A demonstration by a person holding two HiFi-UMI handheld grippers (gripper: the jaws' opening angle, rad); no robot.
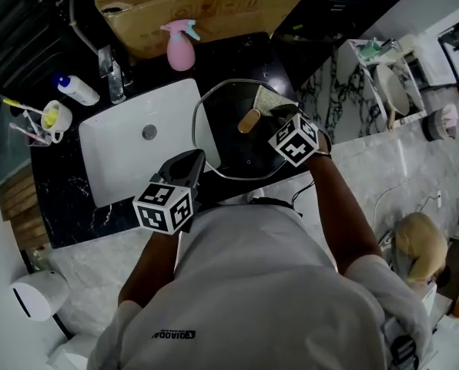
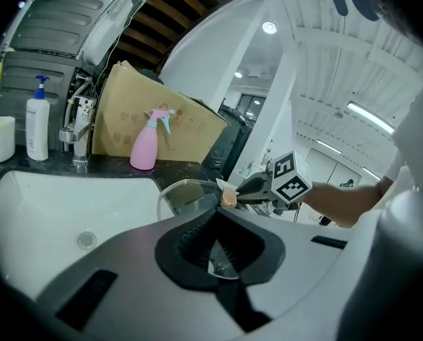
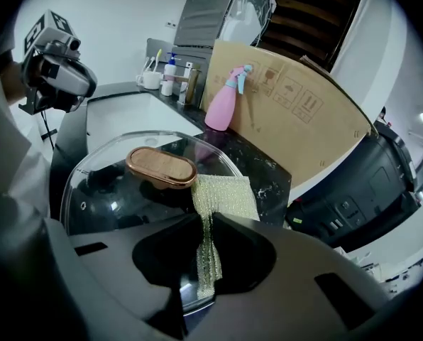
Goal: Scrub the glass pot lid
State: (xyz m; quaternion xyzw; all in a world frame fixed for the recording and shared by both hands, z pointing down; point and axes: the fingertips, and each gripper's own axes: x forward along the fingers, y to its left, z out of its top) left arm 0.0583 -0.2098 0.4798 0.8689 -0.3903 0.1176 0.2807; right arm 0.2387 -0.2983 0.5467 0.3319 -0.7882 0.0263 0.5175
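The glass pot lid (image 1: 233,149) lies on the dark counter just right of the sink, its oval wooden knob (image 1: 249,120) facing up. My left gripper (image 1: 191,163) is shut on the lid's near-left rim; in the left gripper view the rim (image 2: 218,260) is pinched between the jaws. My right gripper (image 1: 282,114) is shut on a yellow-green scrub cloth (image 1: 272,101). The cloth (image 3: 224,194) lies on the glass (image 3: 105,190) beside the knob (image 3: 162,167), with one strip running back between the jaws (image 3: 209,256).
A white sink (image 1: 129,164) lies left of the lid, with a faucet (image 1: 110,72), a soap bottle (image 1: 77,89) and a cup of brushes (image 1: 52,119) around it. A pink spray bottle (image 1: 180,45) stands in front of a cardboard box (image 1: 206,10) at the back.
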